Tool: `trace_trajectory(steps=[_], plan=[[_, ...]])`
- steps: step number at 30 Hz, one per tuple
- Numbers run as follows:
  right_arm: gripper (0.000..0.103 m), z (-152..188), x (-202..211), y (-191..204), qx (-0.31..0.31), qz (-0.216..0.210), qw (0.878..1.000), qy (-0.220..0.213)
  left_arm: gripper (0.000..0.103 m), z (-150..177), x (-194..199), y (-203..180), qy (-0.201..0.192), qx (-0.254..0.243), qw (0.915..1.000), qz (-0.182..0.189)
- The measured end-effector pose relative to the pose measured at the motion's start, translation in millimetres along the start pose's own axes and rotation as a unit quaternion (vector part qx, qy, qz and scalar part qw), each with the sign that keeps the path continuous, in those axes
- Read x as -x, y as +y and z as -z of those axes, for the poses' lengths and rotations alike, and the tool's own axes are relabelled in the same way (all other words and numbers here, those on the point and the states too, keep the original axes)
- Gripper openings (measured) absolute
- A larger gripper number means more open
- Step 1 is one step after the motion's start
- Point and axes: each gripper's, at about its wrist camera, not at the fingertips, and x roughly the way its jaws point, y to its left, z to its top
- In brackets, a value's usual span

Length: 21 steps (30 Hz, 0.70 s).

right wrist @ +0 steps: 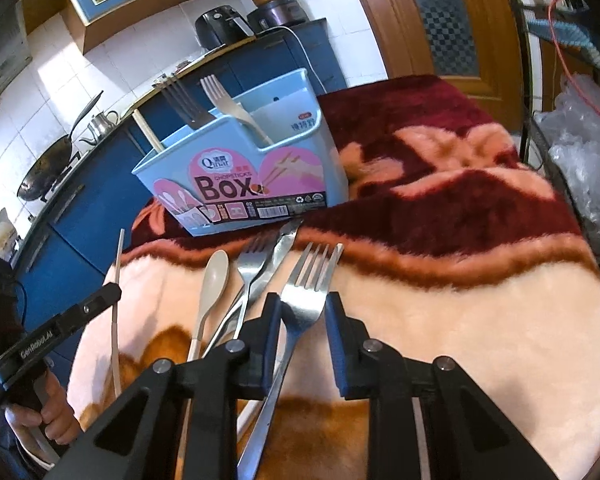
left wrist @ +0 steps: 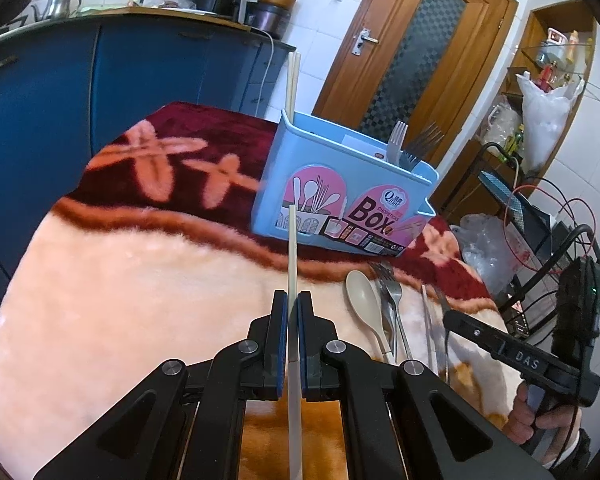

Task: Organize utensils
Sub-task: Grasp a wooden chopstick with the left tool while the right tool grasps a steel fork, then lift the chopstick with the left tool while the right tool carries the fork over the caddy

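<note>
Left gripper (left wrist: 292, 300) clamped on chopstick (left wrist: 292, 248), blue box (left wrist: 340, 196) ahead. Right gripper (right wrist: 302, 304) jaws apart around fork (right wrist: 300, 300); spoon (right wrist: 214, 280) just left.

Ahead of both tools, the light-blue box (left wrist: 324, 184) carries pink labels. The blanket (right wrist: 460, 280) is maroon, peach and orange, flower-patterned. The spoon (right wrist: 214, 280) is beige.

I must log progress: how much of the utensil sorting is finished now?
Done: two forks and chopsticks stand in the blue box. In hand: the left hand-held gripper grips one chopstick; the right hand-held gripper straddles a fork, open. Left: spoon, other cutlery.
</note>
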Motion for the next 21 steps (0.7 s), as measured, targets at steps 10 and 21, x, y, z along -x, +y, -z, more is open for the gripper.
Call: trace_trajectory(steps=[10, 21], plan=[[0.019, 6.1, -2.8, -19.6, -0.016, 0.009, 0.998, 0.056, 0.004, 1.4, 1.1, 0.8, 0.0, 0.003, 1.0, 0.003], [0.008, -4.6, -14.7, -40.0, -0.067, -0.074, 0.993, 0.063, 0.004, -1.9, 6.0, -2.2, -0.013, -0.005, 0.9999, 0.009]])
